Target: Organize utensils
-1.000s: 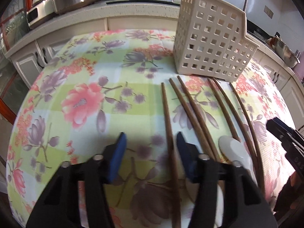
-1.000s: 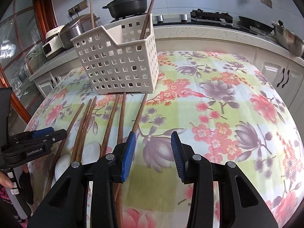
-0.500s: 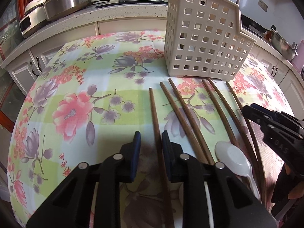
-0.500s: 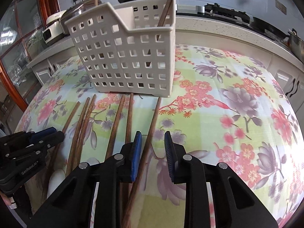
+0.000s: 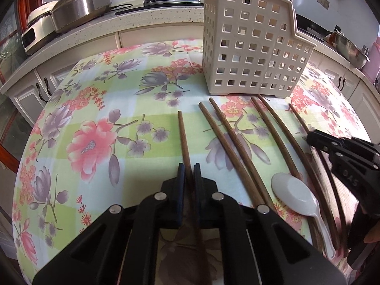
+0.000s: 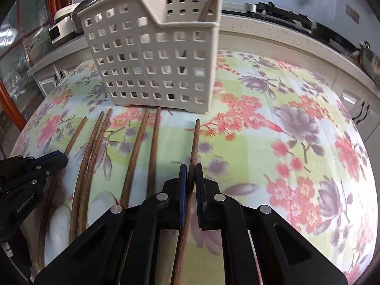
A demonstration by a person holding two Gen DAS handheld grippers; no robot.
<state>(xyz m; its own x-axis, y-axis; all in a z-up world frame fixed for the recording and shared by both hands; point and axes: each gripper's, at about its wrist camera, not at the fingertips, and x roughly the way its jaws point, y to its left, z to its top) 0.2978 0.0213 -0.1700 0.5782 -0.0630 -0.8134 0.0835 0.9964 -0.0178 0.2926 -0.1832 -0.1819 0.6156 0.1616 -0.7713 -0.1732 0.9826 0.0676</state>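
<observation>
On the floral oilcloth-covered table [image 5: 99,109], a row of long dark-brown wooden chopsticks lies in front of the cream perforated plastic utensil caddy [image 5: 251,54], their far tips pointing toward its base. Farthest left, the left gripper [image 5: 187,173] has just been closing and now has its blue pads pinched on the leftmost wooden chopstick [image 5: 183,137], gripping it well back from the far tip. Next come four loose chopsticks [image 5: 237,147] in two rough pairs, then a white plastic spoon [image 5: 294,196] lying bowl-up among more sticks. At the right end, the right gripper [image 6: 191,178] has likewise just been closing and is clamped on the rightmost wooden chopstick [image 6: 195,142], also on its middle stretch. These sticks look light, stiff and smooth, so they should lift without bending, though a thin round shaft may roll or pivot between flat pads; a hold near the middle seems the best balance. One chopstick [image 6: 211,2] already stands in the caddy.
</observation>
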